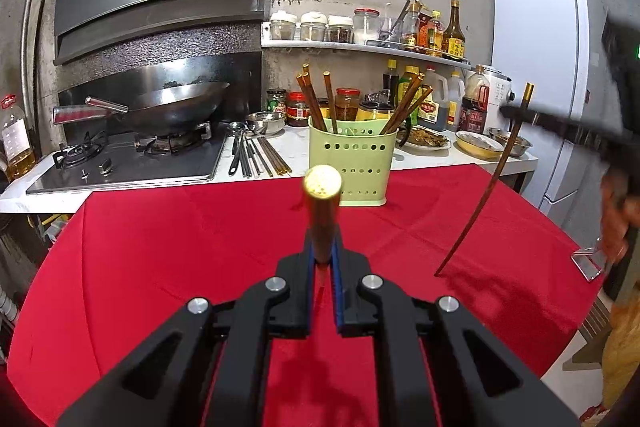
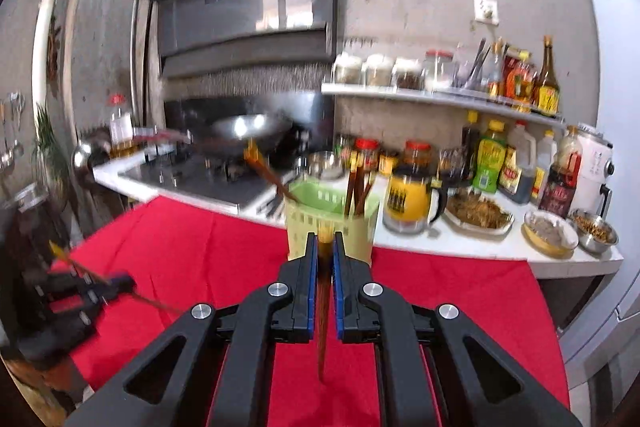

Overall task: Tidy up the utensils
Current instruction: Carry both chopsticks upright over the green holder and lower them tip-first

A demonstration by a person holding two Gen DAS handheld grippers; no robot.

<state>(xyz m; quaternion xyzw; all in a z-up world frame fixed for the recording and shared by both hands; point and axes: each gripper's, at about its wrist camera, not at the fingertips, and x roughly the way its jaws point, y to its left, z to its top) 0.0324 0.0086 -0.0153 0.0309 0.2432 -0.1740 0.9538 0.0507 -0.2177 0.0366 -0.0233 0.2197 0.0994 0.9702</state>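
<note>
Both grippers are clenched, each on one chopstick. Low in the centre of the left wrist view, the left gripper [image 1: 323,259] pinches a gold-capped chopstick [image 1: 322,203] between its blue pads, the round gold end pointing toward the camera and covering the lower front of the green utensil holder [image 1: 352,163]. That holder stands upper centre, at the far edge of the red tablecloth [image 1: 160,247], with several brown chopsticks already leaning in it.

At the right of that frame, the right gripper [image 1: 532,117] shows as a dark blurred bar across a long brown chopstick [image 1: 480,203] that hangs slanted, its thin tip low over the cloth.

From the right wrist view, the right gripper [image 2: 326,267] nips that chopstick [image 2: 323,327] end-on, tip toward the camera, with the holder [image 2: 332,223] directly beyond its fingertips. Only this view shows the left gripper [image 2: 100,287], blurred at lower left with its stick, and the yellow mug [image 2: 408,201] right of the holder. Loose chopsticks and ladles [image 1: 256,155] on the counter beside the stove [image 1: 132,163] show clearly only in the left view.
</note>
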